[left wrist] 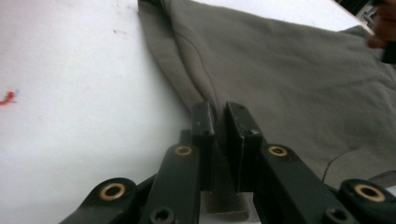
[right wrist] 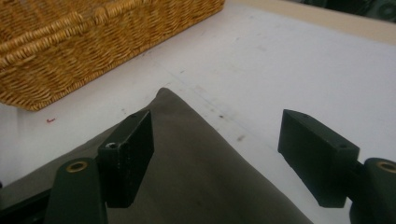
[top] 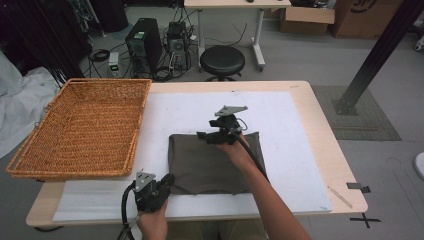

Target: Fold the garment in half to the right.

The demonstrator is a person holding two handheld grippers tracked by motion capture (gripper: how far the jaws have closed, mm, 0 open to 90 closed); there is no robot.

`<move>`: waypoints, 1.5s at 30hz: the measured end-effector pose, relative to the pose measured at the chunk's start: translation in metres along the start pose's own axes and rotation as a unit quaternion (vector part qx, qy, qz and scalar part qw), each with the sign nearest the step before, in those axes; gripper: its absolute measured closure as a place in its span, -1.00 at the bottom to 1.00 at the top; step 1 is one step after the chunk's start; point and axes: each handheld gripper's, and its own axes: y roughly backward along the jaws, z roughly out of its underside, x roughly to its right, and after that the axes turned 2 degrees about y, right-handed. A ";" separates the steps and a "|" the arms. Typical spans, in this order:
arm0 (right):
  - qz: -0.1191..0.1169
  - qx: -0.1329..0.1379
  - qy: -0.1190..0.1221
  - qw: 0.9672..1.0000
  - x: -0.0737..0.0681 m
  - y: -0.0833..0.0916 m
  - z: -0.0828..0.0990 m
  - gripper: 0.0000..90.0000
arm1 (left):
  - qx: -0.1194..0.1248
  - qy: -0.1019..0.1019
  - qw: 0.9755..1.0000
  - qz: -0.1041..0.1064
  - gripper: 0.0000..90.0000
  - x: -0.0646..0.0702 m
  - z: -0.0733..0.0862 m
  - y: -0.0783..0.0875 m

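1. High view, nearest edge: the left gripper (top: 167, 181) sits at the near left corner of a folded olive-brown cloth (top: 210, 165), held from below by the person's left hand (top: 152, 222).
2. Left gripper view: its two black jaws are almost together and pinch the cloth's (left wrist: 289, 79) edge, with a strip of the fabric running down between the pads.
3. The cloth lies flat on a white mat (top: 280, 150) that covers most of a pale wooden table (top: 325, 140), roughly in the middle of the mat and toward the person's side.
4. Farther in, the right gripper (top: 207, 136) is over the cloth's far edge, the person's right hand (top: 240, 152) and forearm reaching across the fabric.
5. Right gripper view: its jaws stand wide apart and grip nothing; a corner of the cloth (right wrist: 196, 177) lies on the mat (right wrist: 280, 60) below and between them, untouched by the pads.
6. A shallow wicker basket (top: 85, 127) rests on the table's left side, just beside the mat and apart from the cloth; it also shows in the right gripper view (right wrist: 84, 42).
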 end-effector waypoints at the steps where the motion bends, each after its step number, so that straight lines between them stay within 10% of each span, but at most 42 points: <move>1: -0.003 -0.005 0.004 1.000 -0.001 -0.008 -0.002 -0.39 | 0.000 0.001 1.000 0.001 0.83 0.000 0.000 0.000; 11: -0.020 -0.070 0.053 0.996 -0.018 -0.074 -0.018 -0.10 | -0.011 -0.011 1.000 -0.008 0.83 0.002 0.000 -0.001; 24: -0.051 -0.122 0.052 0.990 -0.026 -0.107 -0.022 0.71 | -0.011 -0.012 1.000 -0.008 0.83 0.001 0.002 -0.001; 34: -0.059 -0.089 0.073 0.992 -0.026 -0.081 -0.038 0.86 | 0.025 0.003 0.999 0.021 0.83 0.012 -0.001 0.006; 45: -0.056 -0.012 0.060 0.997 -0.005 -0.009 -0.051 0.86 | 0.054 -0.032 0.994 0.086 0.82 0.065 -0.028 0.000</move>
